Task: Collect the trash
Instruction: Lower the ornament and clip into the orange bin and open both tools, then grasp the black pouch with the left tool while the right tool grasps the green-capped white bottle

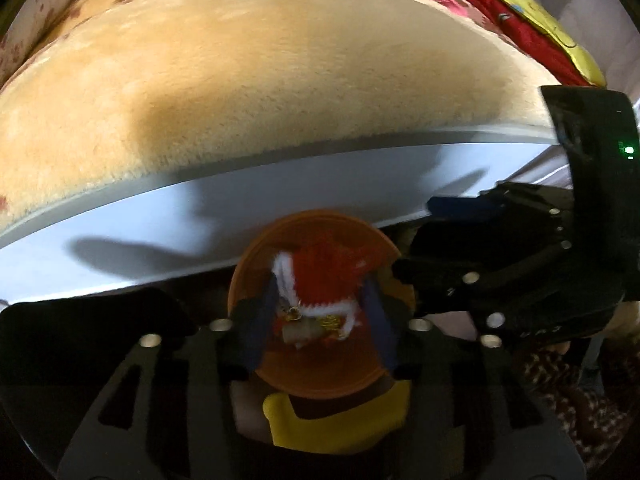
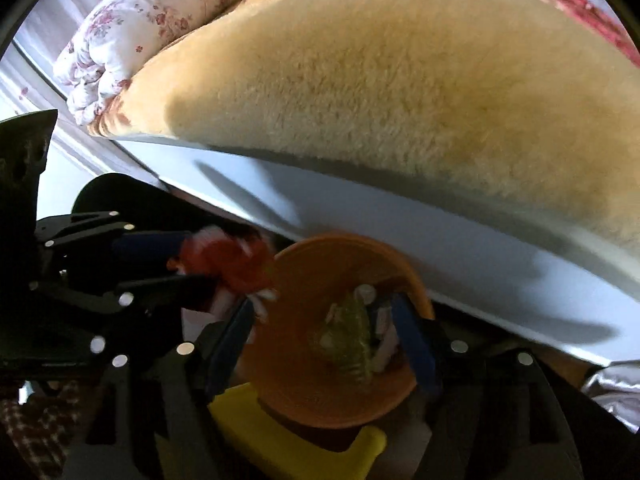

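- Left wrist view: the left gripper (image 1: 320,316) hangs over the orange bin (image 1: 316,376), which stands on the floor against the near edge of the bed (image 1: 280,112). Its fingers (image 1: 260,320) stand partly apart with the red knit scrap (image 1: 320,276) between them. Blur hides whether the pads press on it, so I cannot tell if it is gripped or loose.
- The scrap sits over the far half of the bin's mouth. If it is let go there, it could catch on the rim or fall between bin and bed.
- Right wrist view: the right gripper (image 2: 320,328) also points into the bin (image 2: 332,396), fingers (image 2: 412,340) wide, with the green scrap (image 2: 352,332) between them. It looks loose, already in the bin or on its way down.
- In that view the left gripper (image 2: 188,256) with the red scrap (image 2: 228,260) is just left of the right one. Two tools crowd one small mouth, and a knock could tip the bin or flick trash out.
- A yellow dustpan (image 2: 288,440) lies just near the bin. A nudge against it could shift the bin.
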The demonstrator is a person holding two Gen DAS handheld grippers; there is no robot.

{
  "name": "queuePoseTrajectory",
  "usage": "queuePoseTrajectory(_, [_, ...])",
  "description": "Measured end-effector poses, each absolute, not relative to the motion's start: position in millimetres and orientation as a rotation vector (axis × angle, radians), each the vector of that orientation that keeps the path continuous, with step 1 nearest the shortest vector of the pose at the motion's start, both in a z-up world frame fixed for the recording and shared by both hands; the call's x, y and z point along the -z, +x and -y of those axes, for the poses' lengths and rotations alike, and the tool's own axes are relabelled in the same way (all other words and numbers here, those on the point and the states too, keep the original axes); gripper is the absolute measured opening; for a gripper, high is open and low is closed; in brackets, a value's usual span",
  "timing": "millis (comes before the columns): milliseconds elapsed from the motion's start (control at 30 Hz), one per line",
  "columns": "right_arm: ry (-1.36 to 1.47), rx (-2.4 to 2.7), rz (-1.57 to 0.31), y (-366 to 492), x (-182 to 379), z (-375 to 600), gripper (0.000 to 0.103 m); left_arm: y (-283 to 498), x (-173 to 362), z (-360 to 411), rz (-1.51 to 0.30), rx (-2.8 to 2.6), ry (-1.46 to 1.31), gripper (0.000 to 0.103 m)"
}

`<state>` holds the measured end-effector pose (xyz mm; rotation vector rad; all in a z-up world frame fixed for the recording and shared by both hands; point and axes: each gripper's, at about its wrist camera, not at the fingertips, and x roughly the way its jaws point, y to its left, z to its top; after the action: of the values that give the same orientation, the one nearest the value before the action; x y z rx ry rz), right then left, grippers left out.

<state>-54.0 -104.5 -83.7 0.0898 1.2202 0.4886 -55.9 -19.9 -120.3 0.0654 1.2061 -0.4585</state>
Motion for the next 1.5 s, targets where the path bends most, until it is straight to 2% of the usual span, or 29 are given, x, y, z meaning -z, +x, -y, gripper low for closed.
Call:
queuePoseTrajectory(133, [0.126,-0.469,-1.191,-51,74,118,0.071,-56,114,16,-1.190,0.428,0.080,0.062])
queuePoseTrajectory(467, [0.130,-0.422,-0.994,-49,12,156,0.072,-51,72,6,-1.035,0.418,0.058,0.063])
queuePoseTrajectory(733, [0.118,-0.362,-0.772,-30,-49,174,0.075,3,16,4,-0.877,0.364,-0.036,0.066])
queuePoseTrajectory(967, [0.131,-0.351,-0.659,1,-78,186,0.078,94,-34,11,-0.698,0.322,-0.032,0.067])
queuePoseTrajectory(1000, [0.132,-0.352,-0.654,4,-79,187,0.078,115,-37,11,-0.676,0.321,-0.026,0.072])
queuePoseTrajectory(1033, [0.134,-0.353,-0.651,8,-79,188,0.078,130,-38,10,-0.670,0.327,-0.022,0.072])
queuePoseTrajectory(1233, [0.130,-0.340,-0.666,34,-67,194,0.078,255,-13,5,-0.709,0.270,0.018,0.072])
queuePoseTrajectory(1500, [0.132,-0.332,-0.716,68,-49,201,0.078,361,24,3,-0.766,0.277,0.048,0.073])
